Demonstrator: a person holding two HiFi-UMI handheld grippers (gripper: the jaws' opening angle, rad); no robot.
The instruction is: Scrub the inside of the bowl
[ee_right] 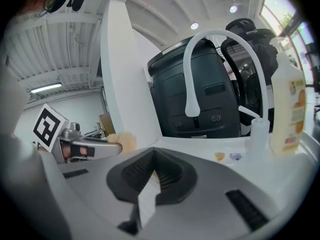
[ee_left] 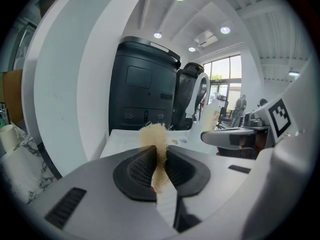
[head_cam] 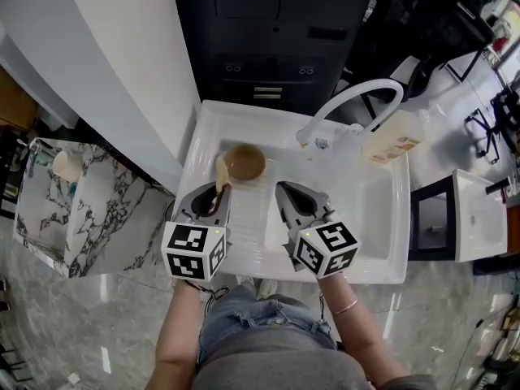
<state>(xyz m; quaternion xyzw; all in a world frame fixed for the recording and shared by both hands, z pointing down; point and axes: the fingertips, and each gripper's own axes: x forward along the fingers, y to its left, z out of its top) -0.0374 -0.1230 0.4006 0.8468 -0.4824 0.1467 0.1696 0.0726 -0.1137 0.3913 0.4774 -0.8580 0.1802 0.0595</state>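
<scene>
White moulded sink unit [head_cam: 382, 242] fills the workspace. Its white arched faucet [head_cam: 357, 94] and a pale soap bottle with an orange label [head_cam: 390, 142] sit at the far right side.

Small round brown bowl [head_cam: 246, 162] sits upright, mouth up, on the left part of the sink, well away from the faucet outlet.

Left gripper [ee_left: 160, 156]: jaws pinching a tan fibrous scrub pad [ee_left: 156, 139], with most of the pad sticking out past the tips. In the head view the pad's end is at the bowl's near-left rim, touching it or just beside it; can't tell which. It does not look to be inside the bowl.

Right gripper [ee_right: 154, 171]: jaws pressed together with nothing between them. It is parked near the bowl's right side, clear of it.

Step, as judged: approach only. The pad is at the rim and scrubbing has not started.

Next move likely needs:
- lifting the pad over the rim and down onto the inner wall, then circular sweeps with light pressure
- something to steady the bowl, since it looks light and unrestrained on a smooth surface; the right gripper would have to spread its jaws to take the far rim, or press against the outside wall
</scene>
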